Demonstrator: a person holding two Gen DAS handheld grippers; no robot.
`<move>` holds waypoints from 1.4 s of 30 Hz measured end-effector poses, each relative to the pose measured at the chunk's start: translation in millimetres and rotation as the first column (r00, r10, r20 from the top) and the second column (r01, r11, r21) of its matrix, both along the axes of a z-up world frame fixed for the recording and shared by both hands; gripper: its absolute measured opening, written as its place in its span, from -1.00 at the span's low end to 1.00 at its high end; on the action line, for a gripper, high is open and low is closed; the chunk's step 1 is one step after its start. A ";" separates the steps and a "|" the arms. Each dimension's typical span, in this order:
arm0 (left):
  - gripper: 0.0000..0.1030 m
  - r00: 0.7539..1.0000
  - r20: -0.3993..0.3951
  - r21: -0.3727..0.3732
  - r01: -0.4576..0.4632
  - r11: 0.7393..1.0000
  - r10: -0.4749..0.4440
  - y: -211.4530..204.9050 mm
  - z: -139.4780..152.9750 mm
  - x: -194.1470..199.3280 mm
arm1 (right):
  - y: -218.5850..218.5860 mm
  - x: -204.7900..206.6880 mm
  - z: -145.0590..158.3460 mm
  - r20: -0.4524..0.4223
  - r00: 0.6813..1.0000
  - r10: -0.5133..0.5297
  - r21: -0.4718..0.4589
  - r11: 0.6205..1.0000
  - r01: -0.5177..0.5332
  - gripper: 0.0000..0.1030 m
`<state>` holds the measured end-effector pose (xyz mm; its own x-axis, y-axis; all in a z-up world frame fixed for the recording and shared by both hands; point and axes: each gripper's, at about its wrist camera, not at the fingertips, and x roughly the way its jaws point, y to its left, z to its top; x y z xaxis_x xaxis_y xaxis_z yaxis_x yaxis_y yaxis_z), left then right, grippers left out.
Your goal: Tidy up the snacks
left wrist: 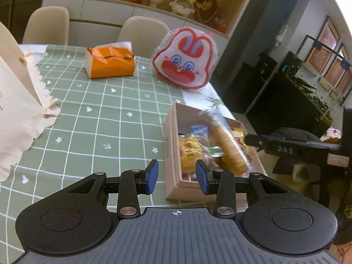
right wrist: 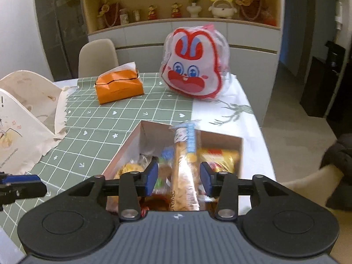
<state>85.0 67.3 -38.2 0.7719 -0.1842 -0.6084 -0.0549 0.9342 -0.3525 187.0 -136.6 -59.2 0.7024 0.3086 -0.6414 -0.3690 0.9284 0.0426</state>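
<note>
A pink cardboard box (left wrist: 170, 145) (right wrist: 123, 151) full of wrapped snacks stands on the green checked cloth near the table's right edge. A long clear pack of round crackers (right wrist: 183, 171) (left wrist: 228, 145) leans lengthwise over the other snacks, blurred. My right gripper (right wrist: 178, 175) hangs over the box, open. The cracker pack lies between its blue pads with a gap on each side. My left gripper (left wrist: 177, 176) is open and empty, just in front of the box's near left corner. The right gripper's black finger (left wrist: 259, 142) reaches in from the right.
An orange tissue box (left wrist: 110, 62) (right wrist: 120, 87) and a rabbit-face bag (left wrist: 186, 58) (right wrist: 194, 66) sit farther back. A white paper bag on a lace mat (left wrist: 19, 101) (right wrist: 28, 118) fills the left side. Two beige chairs (left wrist: 143, 33) stand behind the table.
</note>
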 end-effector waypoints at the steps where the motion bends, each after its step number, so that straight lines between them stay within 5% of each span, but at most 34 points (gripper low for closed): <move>1: -0.22 1.000 0.008 0.007 0.010 1.000 -0.010 -4.1 4.0 -5.1 | -6.6 -10.4 4.0 0.000 1.000 -0.015 0.011 1.000 0.015 -0.19; 5: -0.34 0.997 0.015 0.064 0.072 0.995 -0.074 -33.8 17.2 -22.2 | -27.8 -55.4 17.6 -0.028 0.998 -0.058 0.041 0.997 0.059 0.06; 8: -0.61 0.990 0.007 0.115 0.141 0.983 -0.142 -60.6 22.7 -34.0 | -36.8 -95.3 24.2 -0.046 0.996 -0.081 0.020 0.996 0.082 0.07; 15: -0.64 0.986 -0.020 0.169 0.168 0.971 -0.167 -100.8 30.1 -57.7 | -49.9 -141.1 26.8 -0.160 0.981 -0.113 0.084 0.988 0.127 0.08; 20: -0.66 0.978 -0.046 0.130 0.207 0.970 -0.203 -111.8 29.2 -62.0 | -58.8 -153.4 25.3 -0.170 0.974 -0.150 0.091 0.982 0.167 0.08; 42: -0.67 0.979 -0.098 0.190 0.197 0.962 -0.181 -116.1 26.0 -68.3 | -54.1 -163.7 20.8 -0.206 0.972 -0.111 0.091 0.987 0.132 0.08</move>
